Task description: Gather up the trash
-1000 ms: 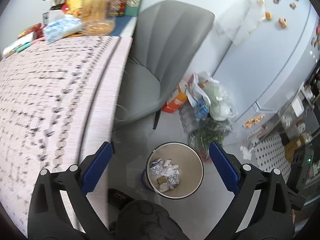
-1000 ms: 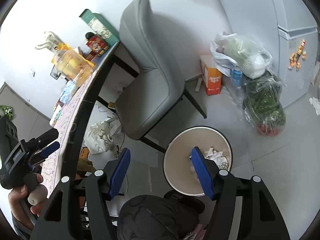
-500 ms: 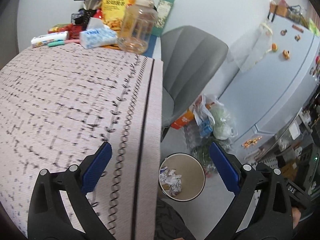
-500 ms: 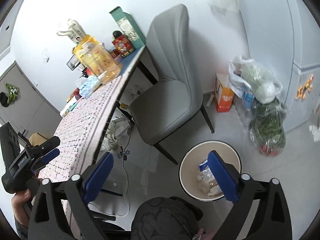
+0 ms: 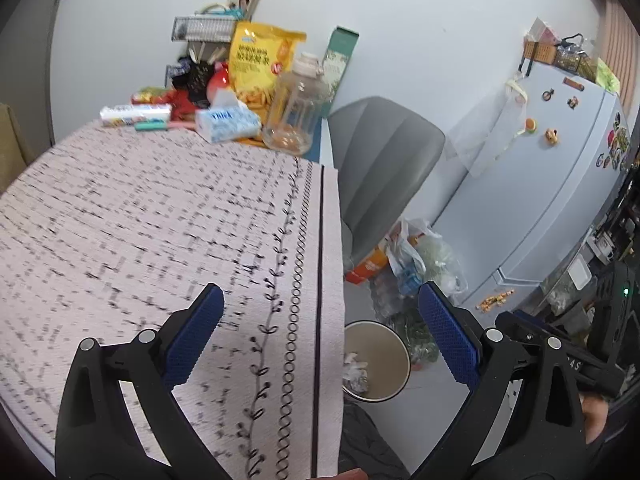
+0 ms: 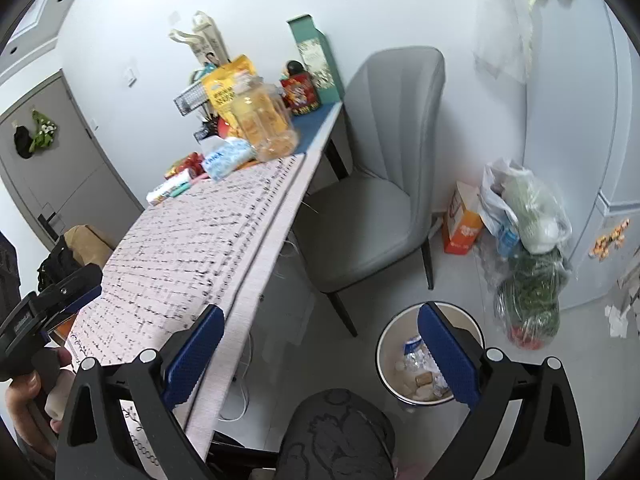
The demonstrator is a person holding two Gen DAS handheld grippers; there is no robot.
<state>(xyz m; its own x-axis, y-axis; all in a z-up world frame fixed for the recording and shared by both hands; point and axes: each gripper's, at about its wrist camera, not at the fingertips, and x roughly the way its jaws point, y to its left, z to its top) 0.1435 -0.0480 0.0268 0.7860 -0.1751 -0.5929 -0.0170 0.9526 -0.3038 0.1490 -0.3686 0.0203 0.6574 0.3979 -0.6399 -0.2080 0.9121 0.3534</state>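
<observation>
A round beige trash bin (image 5: 390, 356) stands on the floor beside the table and holds crumpled wrappers; it also shows in the right wrist view (image 6: 390, 344) with a crushed bottle inside. My left gripper (image 5: 320, 340) is open and empty above the table's right edge. My right gripper (image 6: 320, 352) is open and empty, high above the floor between table and bin. The patterned pink tablecloth (image 5: 140, 220) shows no loose trash near the grippers.
At the table's far end stand a yellow snack bag (image 5: 260, 64), a clear jar (image 5: 296, 112), a tissue pack (image 5: 226, 124) and boxes. A grey chair (image 6: 372, 184) stands by the table. Plastic bags (image 6: 524, 216) lie beside the fridge (image 5: 540, 184).
Both grippers have risen and tilted up from over the bin; the views now take in the tabletop and far wall. The right gripper's jaws have widened.
</observation>
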